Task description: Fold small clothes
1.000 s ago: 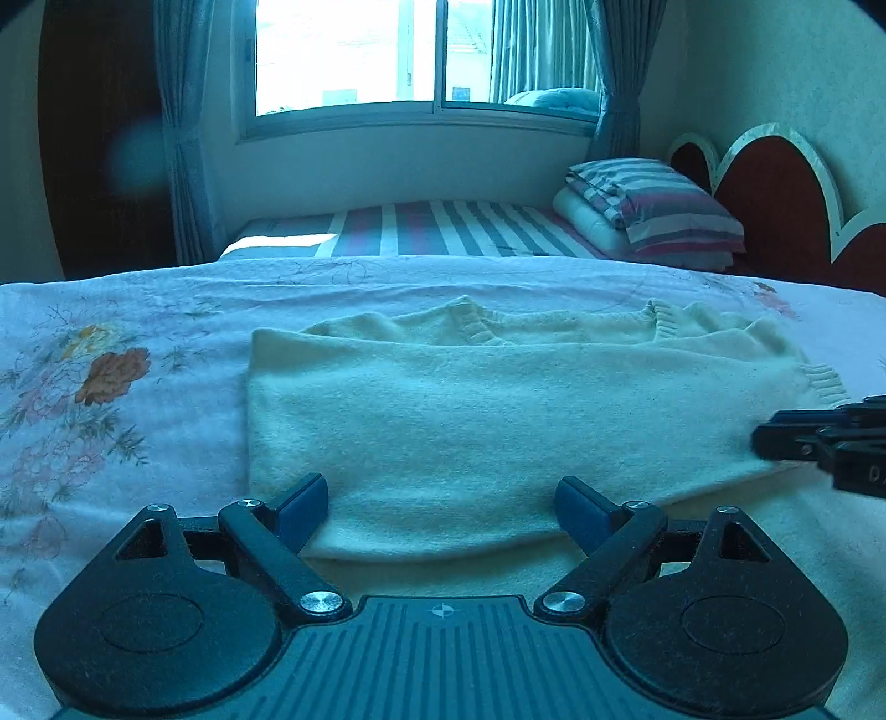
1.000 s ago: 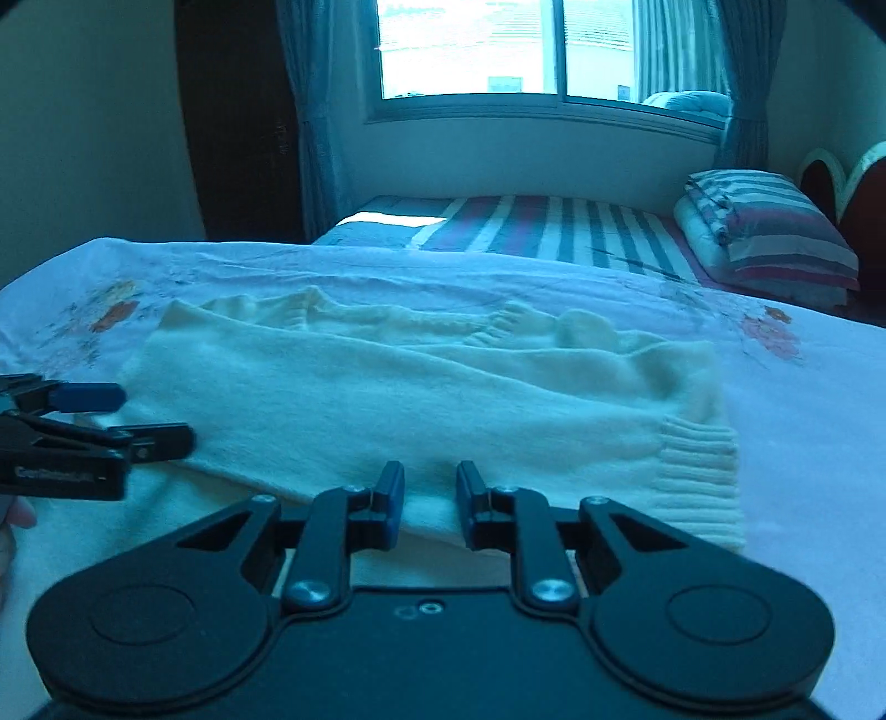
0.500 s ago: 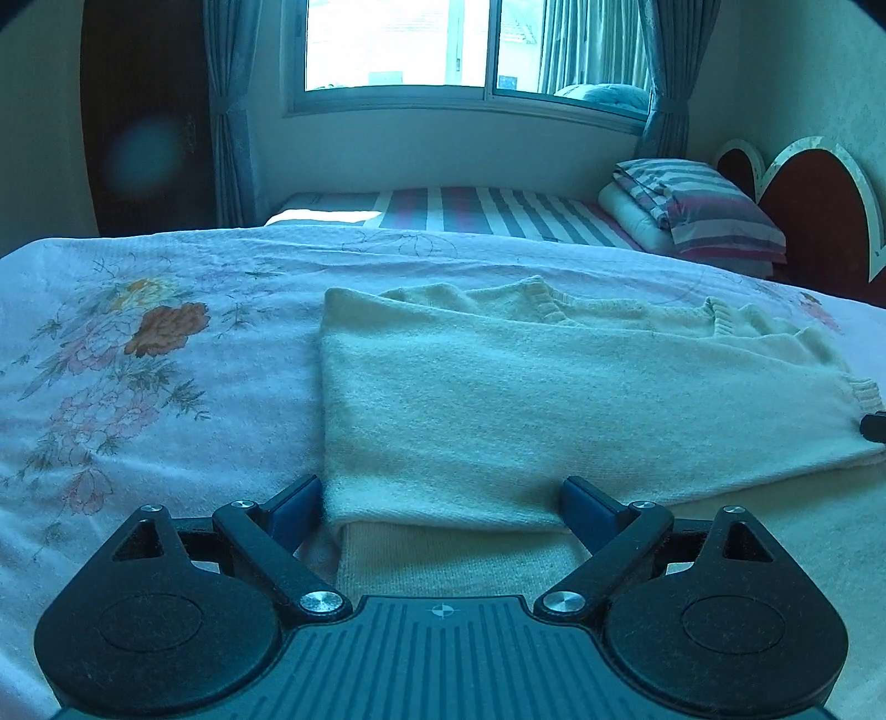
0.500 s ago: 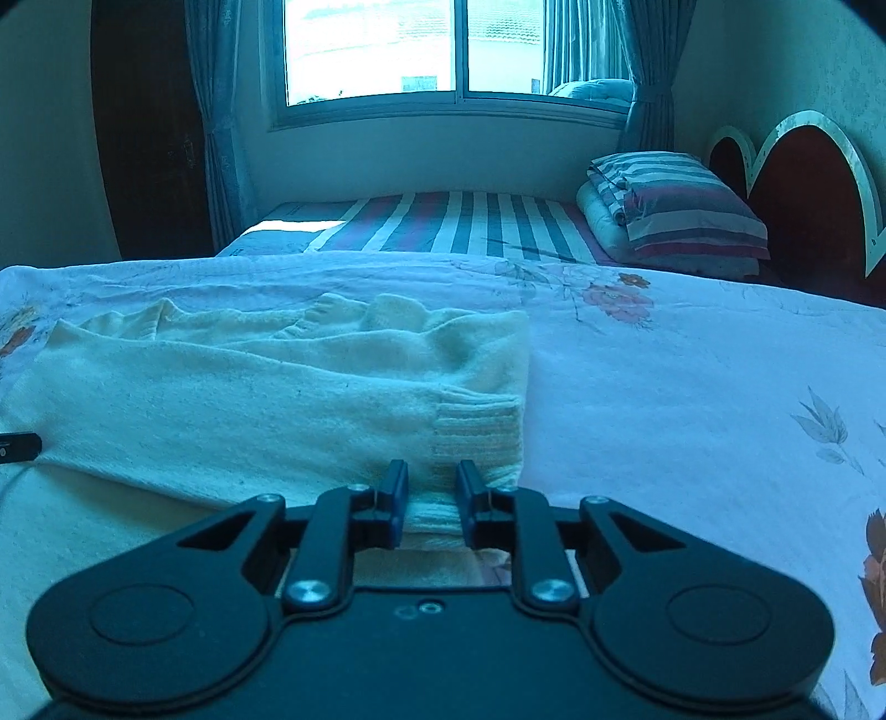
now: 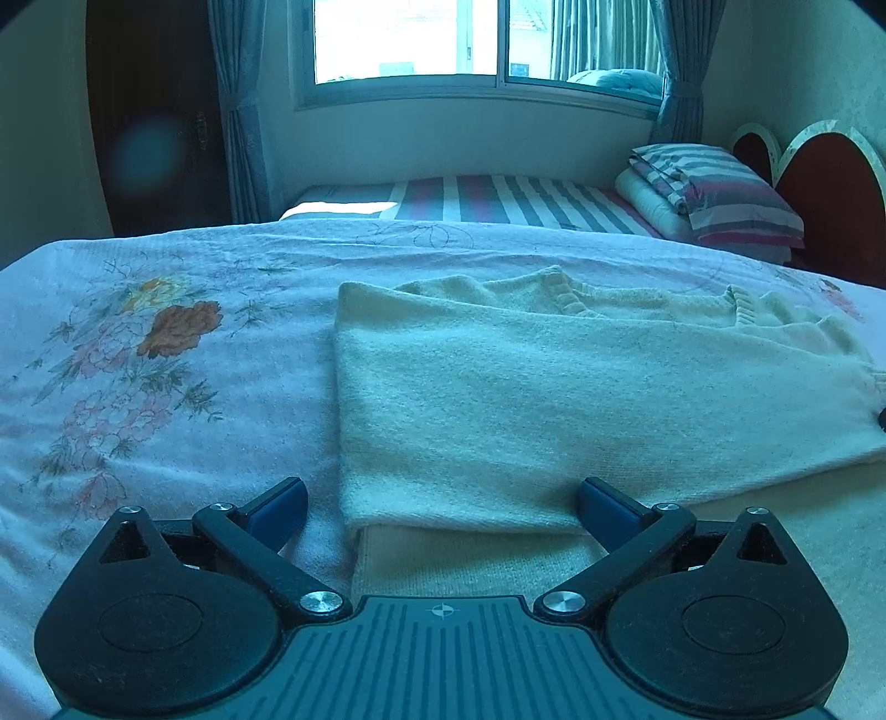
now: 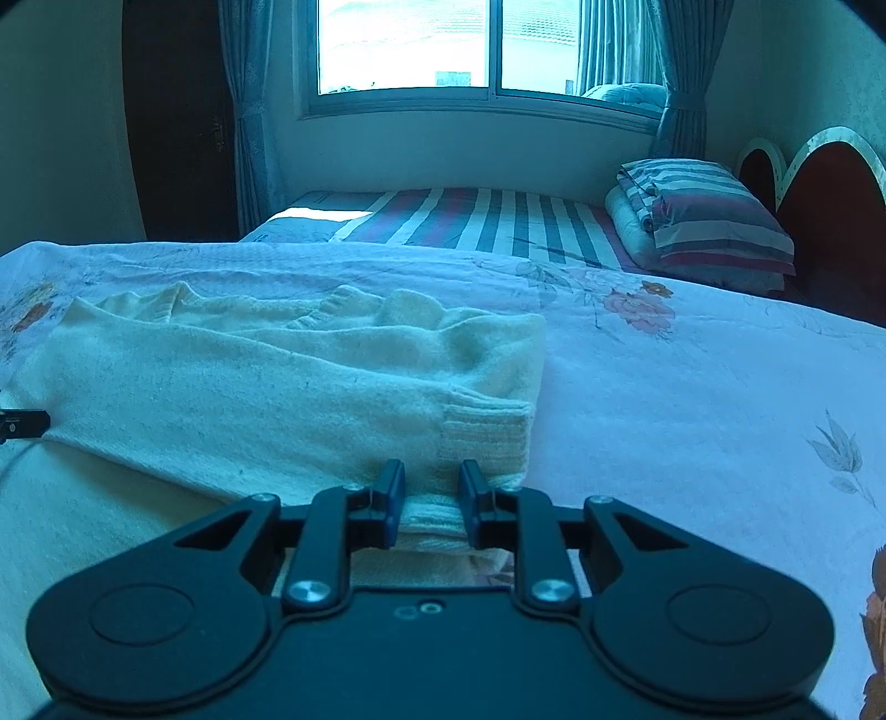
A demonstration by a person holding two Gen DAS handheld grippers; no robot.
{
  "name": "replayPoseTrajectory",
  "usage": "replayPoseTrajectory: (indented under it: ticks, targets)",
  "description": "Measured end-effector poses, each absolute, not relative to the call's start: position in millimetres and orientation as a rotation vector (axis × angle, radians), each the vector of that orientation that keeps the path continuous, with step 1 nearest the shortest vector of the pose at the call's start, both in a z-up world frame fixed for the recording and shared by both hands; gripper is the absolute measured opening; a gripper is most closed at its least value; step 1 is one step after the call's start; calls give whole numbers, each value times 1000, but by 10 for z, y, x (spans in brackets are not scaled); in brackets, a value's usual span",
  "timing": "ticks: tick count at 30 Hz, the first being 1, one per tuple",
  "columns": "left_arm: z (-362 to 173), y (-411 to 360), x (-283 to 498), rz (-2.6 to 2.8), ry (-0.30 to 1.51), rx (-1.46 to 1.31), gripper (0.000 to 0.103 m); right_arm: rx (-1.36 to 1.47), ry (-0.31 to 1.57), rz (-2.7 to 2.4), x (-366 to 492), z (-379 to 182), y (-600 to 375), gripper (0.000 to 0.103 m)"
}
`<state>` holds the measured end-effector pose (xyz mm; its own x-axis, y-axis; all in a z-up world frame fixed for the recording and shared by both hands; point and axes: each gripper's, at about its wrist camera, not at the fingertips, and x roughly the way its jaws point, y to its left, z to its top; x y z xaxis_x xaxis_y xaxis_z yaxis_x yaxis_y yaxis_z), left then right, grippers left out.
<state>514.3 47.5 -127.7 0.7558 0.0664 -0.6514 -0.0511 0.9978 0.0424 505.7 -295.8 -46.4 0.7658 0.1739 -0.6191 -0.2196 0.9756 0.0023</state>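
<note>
A wide bed (image 5: 166, 443) fills the room's near half, its pale bedspread (image 6: 692, 421) printed with orange and pink flowers. Beyond its far edge lies a striped mattress (image 5: 498, 202), with a folded striped quilt (image 6: 714, 213) stacked at its right end against a scalloped red headboard (image 5: 830, 188). A bright window (image 6: 443, 47) with curtains on both sides sits in the far wall.

The cream knitted sweater (image 5: 554, 387) lies on the bedspread close to the near edge, folded into a long band running left to right, its ribbed collar bunched along the far side and a lower layer showing under the near fold.

The left gripper (image 5: 443, 504) sits low at the sweater's left end. Its jaws are opening and stand spread wide; the blue pads (image 5: 601, 501) are clear of the fabric, though the folded corner lies between them.

The right gripper (image 6: 429, 495) is at the sweater's right end, by the ribbed cuff (image 6: 487, 437). Its jaws are narrow and just easing apart, with a bunch of the knit edge between the pads and seemingly touching both.
</note>
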Motion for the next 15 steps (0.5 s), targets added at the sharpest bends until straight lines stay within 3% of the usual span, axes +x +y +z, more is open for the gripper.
replayPoseTrajectory:
  ticks: [3,6,11,13,15]
  targets:
    - [-1174,424,5077,81,709,69,103,-62,680,234,5044,-357,-3024,24]
    - [-1053,394,4871,86,696,100,103,-35,650,229,4893,-242,-3178,36]
    - [-955,396,4293,131,713,79,103,12,674,262,4525,-233,-3467,45]
    - [-966,405,4026,142,731,70,103,50,689,267,4328,-256,-3607,60]
    - [-975,420,3735,167,743,56,103,82,705,268,4119,-291,-3723,63]
